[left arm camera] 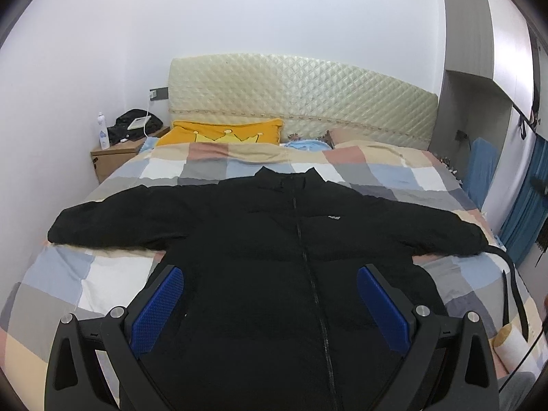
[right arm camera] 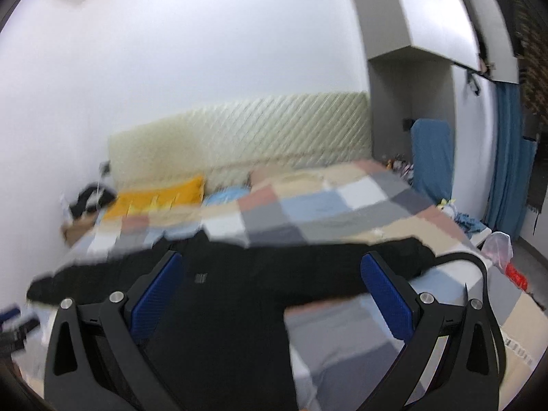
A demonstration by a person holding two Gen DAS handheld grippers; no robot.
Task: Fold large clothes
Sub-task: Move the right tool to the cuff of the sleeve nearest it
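A large black zip-up jacket [left arm camera: 267, 239] lies flat and face up on the checked bedspread [left arm camera: 68, 274], collar toward the headboard, both sleeves spread out sideways. My left gripper [left arm camera: 270, 274] hovers open above the jacket's lower front, its blue pads [left arm camera: 161, 301] on either side of the zipper. The right wrist view is blurred; there my right gripper [right arm camera: 274, 267] is open over the jacket [right arm camera: 222, 308], near its chest and the right sleeve [right arm camera: 359, 267]. Neither gripper holds anything.
A quilted cream headboard [left arm camera: 301, 99] and a yellow pillow [left arm camera: 222, 133] are at the far end. A wooden nightstand [left arm camera: 116, 157] with a bottle and dark items stands at the back left. A black strap [left arm camera: 513, 291] lies near the bed's right edge. Blue curtains [right arm camera: 507, 157] hang at the right.
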